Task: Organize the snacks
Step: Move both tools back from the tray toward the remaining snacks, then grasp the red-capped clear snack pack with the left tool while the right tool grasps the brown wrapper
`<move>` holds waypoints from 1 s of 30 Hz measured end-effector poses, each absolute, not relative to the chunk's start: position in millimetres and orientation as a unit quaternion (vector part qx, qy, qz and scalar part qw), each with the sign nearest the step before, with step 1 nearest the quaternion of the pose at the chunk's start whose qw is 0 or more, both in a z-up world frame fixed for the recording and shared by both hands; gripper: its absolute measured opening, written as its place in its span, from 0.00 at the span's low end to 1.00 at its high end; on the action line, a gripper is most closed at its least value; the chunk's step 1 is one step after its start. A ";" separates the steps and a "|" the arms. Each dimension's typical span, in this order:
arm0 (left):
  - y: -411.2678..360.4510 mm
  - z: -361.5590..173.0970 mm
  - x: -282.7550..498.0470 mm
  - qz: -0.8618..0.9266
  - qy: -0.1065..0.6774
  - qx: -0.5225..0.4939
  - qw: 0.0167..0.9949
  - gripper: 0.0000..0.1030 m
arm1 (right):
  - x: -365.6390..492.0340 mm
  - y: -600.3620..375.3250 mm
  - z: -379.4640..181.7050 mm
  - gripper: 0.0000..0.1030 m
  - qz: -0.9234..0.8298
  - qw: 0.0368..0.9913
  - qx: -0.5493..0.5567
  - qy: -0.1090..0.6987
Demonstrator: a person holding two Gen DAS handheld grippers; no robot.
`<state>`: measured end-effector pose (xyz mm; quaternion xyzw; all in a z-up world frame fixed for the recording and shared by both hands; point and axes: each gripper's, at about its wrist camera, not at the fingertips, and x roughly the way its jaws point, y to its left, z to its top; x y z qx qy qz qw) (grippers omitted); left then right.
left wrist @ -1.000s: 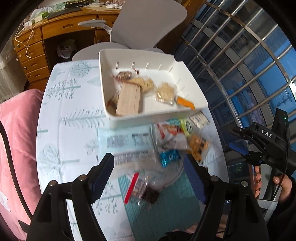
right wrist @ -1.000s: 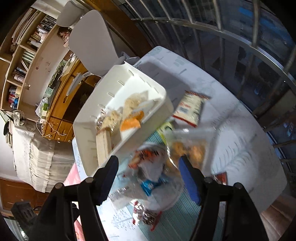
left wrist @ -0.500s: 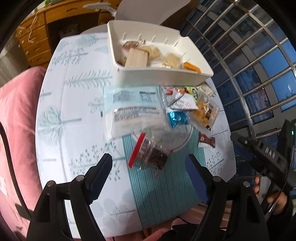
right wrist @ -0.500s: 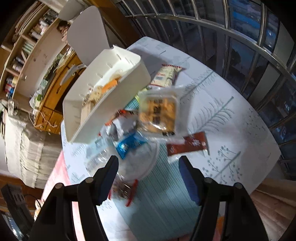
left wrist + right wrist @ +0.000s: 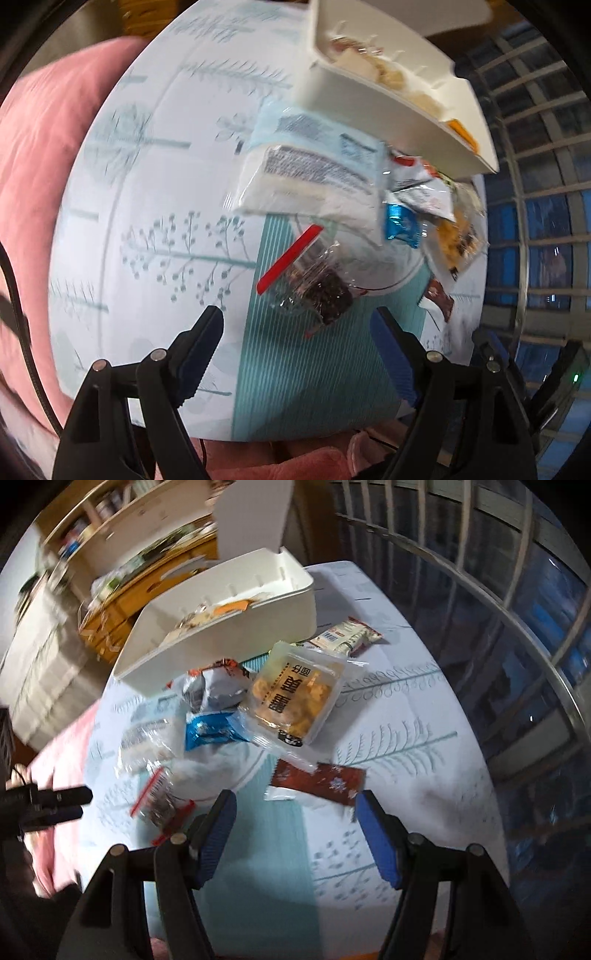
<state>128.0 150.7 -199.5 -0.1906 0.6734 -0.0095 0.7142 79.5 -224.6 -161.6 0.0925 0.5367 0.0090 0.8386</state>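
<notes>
Right wrist view: the right hand-held gripper (image 5: pixel 295 814) gapes wide, empty, with the brown packet (image 5: pixel 317 780) lying flat just ahead between its fingers; it looks light, thin and slippery, best pinched across its middle

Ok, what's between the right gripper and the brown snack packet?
Right wrist view: only bare tablecloth and the teal mat's edge separate the open right gripper from the brown snack packet.
</notes>
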 end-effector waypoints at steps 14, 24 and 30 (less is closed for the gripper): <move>138.1 -251.4 111.4 0.128 0.660 -0.309 0.673 0.78 | 99.5 -217.7 -207.5 0.66 0.157 0.795 -0.090 0.579; 128.3 -278.1 104.2 0.187 0.646 -0.344 0.655 0.76 | 112.1 -212.3 -226.9 0.66 0.232 0.773 -0.167 0.566; 120.0 -281.5 102.4 0.207 0.642 -0.330 0.661 0.73 | 119.9 -211.7 -234.4 0.66 0.250 0.769 -0.174 0.562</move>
